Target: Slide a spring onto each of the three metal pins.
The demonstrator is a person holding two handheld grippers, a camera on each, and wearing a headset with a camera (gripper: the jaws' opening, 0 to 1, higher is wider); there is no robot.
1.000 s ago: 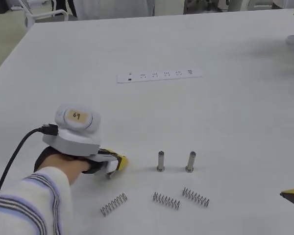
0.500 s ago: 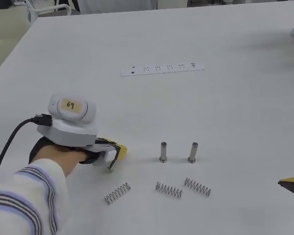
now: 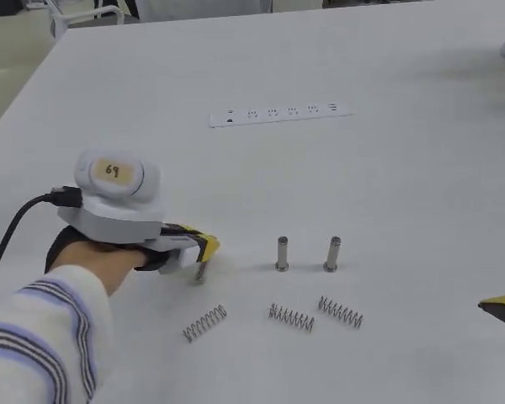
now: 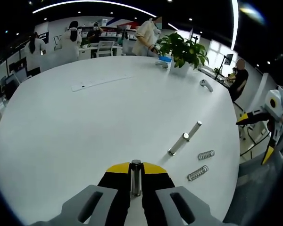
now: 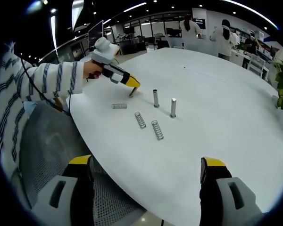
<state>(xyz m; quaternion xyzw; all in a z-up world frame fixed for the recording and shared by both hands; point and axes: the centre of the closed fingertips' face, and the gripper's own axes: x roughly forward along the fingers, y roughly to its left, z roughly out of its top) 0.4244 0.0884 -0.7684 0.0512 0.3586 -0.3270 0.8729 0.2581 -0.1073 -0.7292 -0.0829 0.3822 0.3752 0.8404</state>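
A third pin (image 4: 136,178) is clamped between the jaws of the left gripper (image 3: 204,251), low at the table (image 3: 387,194) and left of the two upright pins (image 3: 282,252). The three springs (image 3: 290,317) lie loose just in front of that row. The right gripper (image 5: 146,165) is held with jaws wide apart at the table's near edge. The springs are judged light, soft and apt to roll or buckle — each is best taken gently across its middle coils, with one end left free for the pin.
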